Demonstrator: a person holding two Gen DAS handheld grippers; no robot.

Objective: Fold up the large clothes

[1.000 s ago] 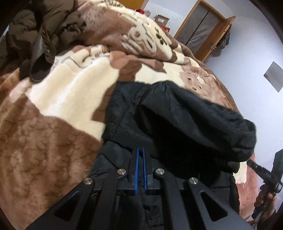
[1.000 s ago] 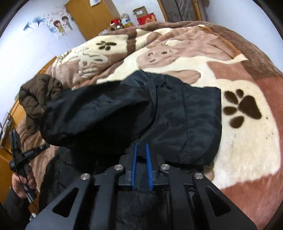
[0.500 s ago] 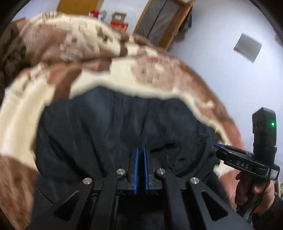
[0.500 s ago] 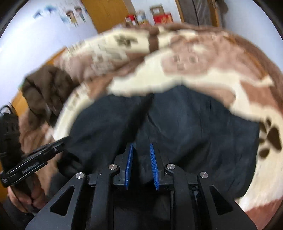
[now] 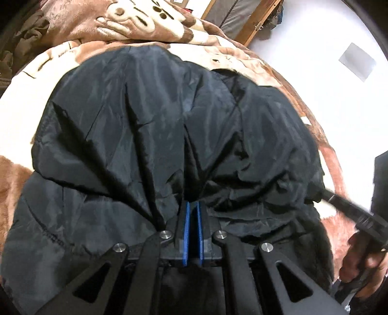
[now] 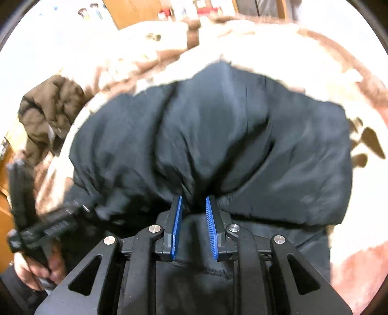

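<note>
A large black padded jacket (image 5: 157, 116) lies on a brown and cream fleece blanket (image 5: 29, 80), its near part folded over the rest. My left gripper (image 5: 192, 206) is shut on the jacket's near edge, with fabric bunched between the blue pads. In the right wrist view the same jacket (image 6: 218, 135) fills the middle. My right gripper (image 6: 193, 202) has its blue pads parted, with a fold of jacket fabric lying loosely between them. Each gripper shows at the edge of the other's view.
A brown jacket (image 6: 48, 109) lies crumpled on the blanket to the left. A wooden wardrobe (image 5: 245, 19) and white wall stand behind the bed. The blanket (image 6: 339, 80) spreads wide on the right.
Both grippers carried the jacket's near edge forward over the rest, folding it. The right gripper's pads have opened from a tight pinch; the left stays shut.
</note>
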